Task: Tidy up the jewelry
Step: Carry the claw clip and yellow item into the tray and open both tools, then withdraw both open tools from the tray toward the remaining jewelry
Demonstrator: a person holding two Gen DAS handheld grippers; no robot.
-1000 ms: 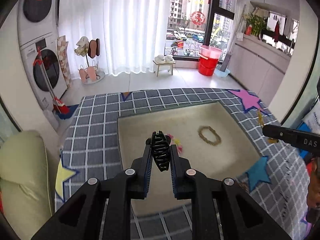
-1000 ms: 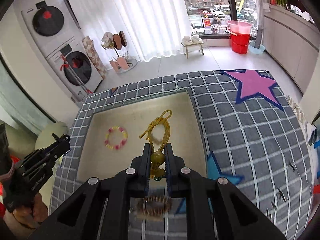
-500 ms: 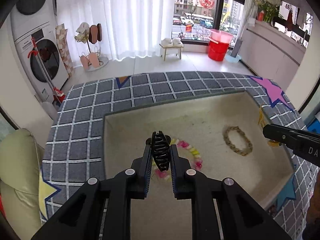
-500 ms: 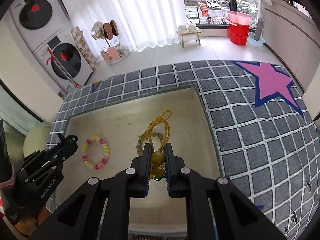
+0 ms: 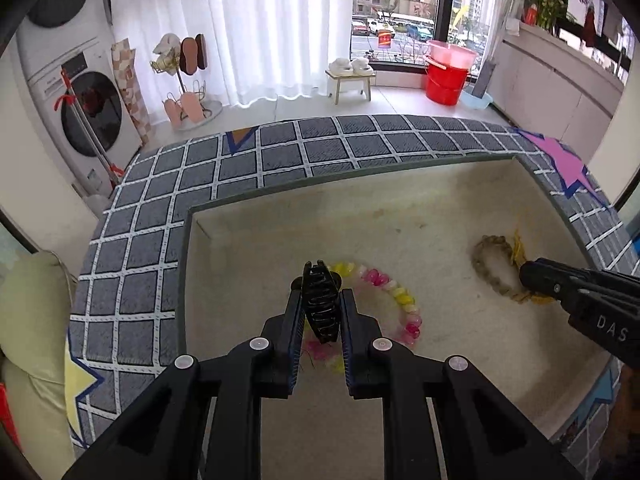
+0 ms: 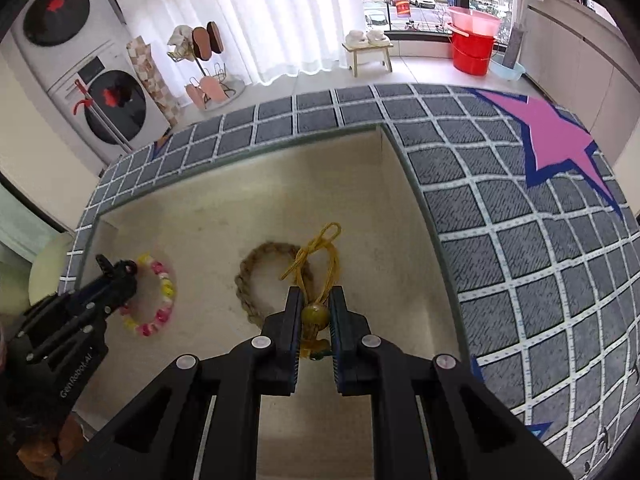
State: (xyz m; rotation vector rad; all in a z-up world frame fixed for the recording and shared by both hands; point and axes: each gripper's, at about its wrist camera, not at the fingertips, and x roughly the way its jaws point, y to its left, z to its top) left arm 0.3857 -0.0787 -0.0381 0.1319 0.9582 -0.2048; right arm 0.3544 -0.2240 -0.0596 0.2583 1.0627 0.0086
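Left wrist view: black hair clip [image 5: 320, 304] clamped between left gripper [image 5: 320, 312] fingers, held over the beige tray [image 5: 280, 240], above a pink-yellow bead bracelet [image 5: 400, 300] lying on the tray floor toward its left wall. Right wrist view: right gripper [image 6: 316, 316] closed on an amber bead [image 6: 315, 314] with a yellow cord [image 6: 324, 248] looping forward, over a braided bracelet [image 6: 256, 268] near the tray's right wall; whether the cord touches the braid can't be told. Tray is sunk in a grey checked mat [image 6: 500, 240] with a pink star [image 6: 556, 140] near its far right corner. Writing: "DAS" on the right gripper body in the left view, "GenRobot.AI" on the left gripper body in the right view. Beyond the mat: washer [image 5: 92, 108], white curtain [image 5: 280, 20], red bucket [image 5: 444, 80], stool [image 5: 352, 80].
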